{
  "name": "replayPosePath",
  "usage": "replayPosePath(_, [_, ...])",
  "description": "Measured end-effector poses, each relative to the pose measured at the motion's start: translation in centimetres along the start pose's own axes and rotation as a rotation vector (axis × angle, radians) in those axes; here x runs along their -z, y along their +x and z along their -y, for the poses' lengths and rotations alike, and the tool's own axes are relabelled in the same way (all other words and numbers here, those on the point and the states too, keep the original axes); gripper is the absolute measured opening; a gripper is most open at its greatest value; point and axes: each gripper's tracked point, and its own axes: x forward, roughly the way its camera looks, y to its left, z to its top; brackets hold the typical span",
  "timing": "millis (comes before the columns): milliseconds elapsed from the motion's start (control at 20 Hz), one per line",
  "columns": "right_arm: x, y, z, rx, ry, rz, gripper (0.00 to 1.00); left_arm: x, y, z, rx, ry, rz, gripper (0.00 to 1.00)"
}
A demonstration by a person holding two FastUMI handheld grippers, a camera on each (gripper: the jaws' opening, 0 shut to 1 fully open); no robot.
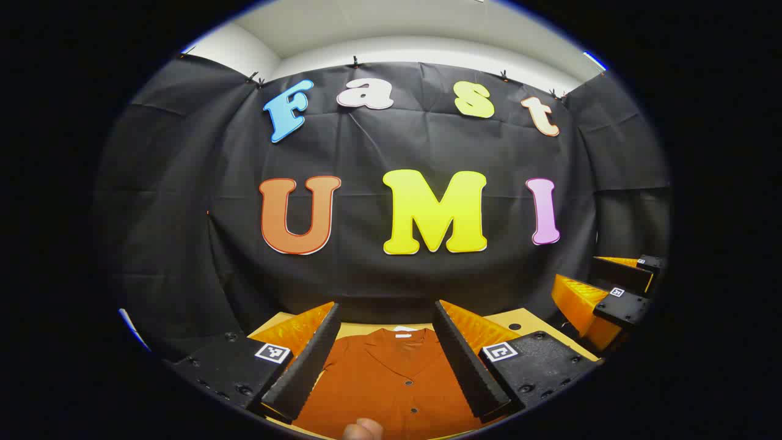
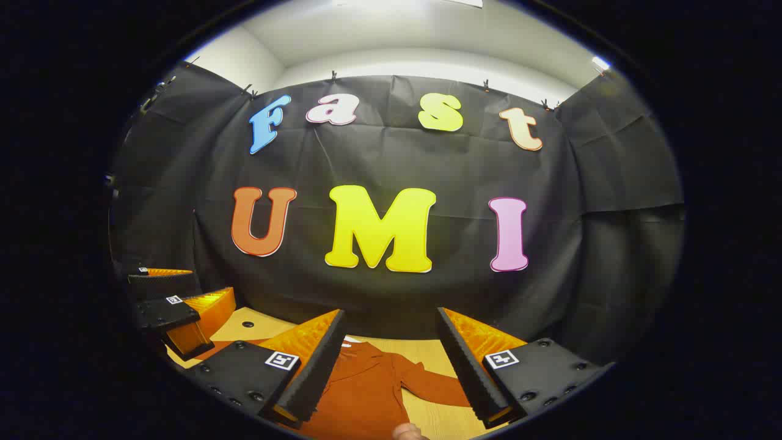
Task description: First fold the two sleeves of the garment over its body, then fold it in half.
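A rust-brown buttoned shirt [image 1: 391,379] lies flat on the wooden table [image 1: 528,319], collar toward the far wall. My left gripper [image 1: 386,307] hovers above it, open, with the shirt's chest showing between its fingers and nothing held. In the right gripper view the shirt [image 2: 363,391] lies below, one sleeve [image 2: 434,386] stretched out to the right on the table [image 2: 427,354]. My right gripper [image 2: 390,313] is open over the collar area and holds nothing. Each gripper shows off to the side in the other's view: right gripper [image 1: 611,296], left gripper [image 2: 177,311].
The booth's black cloth wall [image 1: 391,281] stands close behind the table's far edge. A person's fingertip [image 1: 363,429] shows at the bottom of the left gripper view, and another fingertip [image 2: 406,431] in the right gripper view.
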Motion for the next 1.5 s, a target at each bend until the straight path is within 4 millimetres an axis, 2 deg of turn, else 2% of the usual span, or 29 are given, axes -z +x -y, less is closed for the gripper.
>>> replayPosePath(250, [1.0, 0.5, 0.3, -0.019, 0.031, -0.024, 0.94, 0.3, 0.0, 0.4, -0.004, -0.02, -0.014, 0.98])
replayPosePath(600, [1.1, 1.1, 1.1, -0.009, 0.008, -0.021, 0.94, 0.2, 0.2, 0.9, -0.002, -0.03, -0.01, 0.98])
replayPosePath(650, [1.3, 1.1, 1.2, -0.011, 0.01, -0.022, 0.94, 0.1, 0.3, 1.0, -0.003, -0.029, -0.01, 0.92])
replayPosePath(700, [1.3, 1.2, 1.2, -0.011, 0.009, -0.023, 0.94, 0.2, 0.4, 1.1, -0.002, -0.029, -0.01, 0.98])
replayPosePath(850, [1.8, 1.4, 1.2, -0.014, 0.01, -0.029, 0.94, 0.6, 0.5, 1.0, -0.009, -0.016, -0.023, 1.0])
replayPosePath(950, [1.9, 1.4, 0.9, -0.025, 0.016, -0.033, 0.94, 0.9, 0.6, 1.1, -0.005, -0.016, -0.033, 0.92])
replayPosePath(1000, [2.1, 1.5, 1.1, -0.022, 0.015, -0.036, 0.94, 1.0, 0.6, 1.4, 0.001, -0.015, -0.04, 0.98])
replayPosePath(1100, [2.4, 1.6, 1.5, -0.015, 0.014, -0.043, 0.94, 1.1, 0.6, 1.8, 0.007, -0.01, -0.041, 0.98])
replayPosePath(1250, [3.1, 2.2, 3.7, 0.033, 0.027, -0.059, 0.93, 1.3, 0.7, 2.1, 0.018, 0.001, -0.045, 0.98])
replayPosePath(1500, [4.5, 4.2, 10.1, 0.151, 0.059, -0.086, 0.94, 1.2, 0.9, 3.3, 0.045, -0.029, -0.024, 0.98])
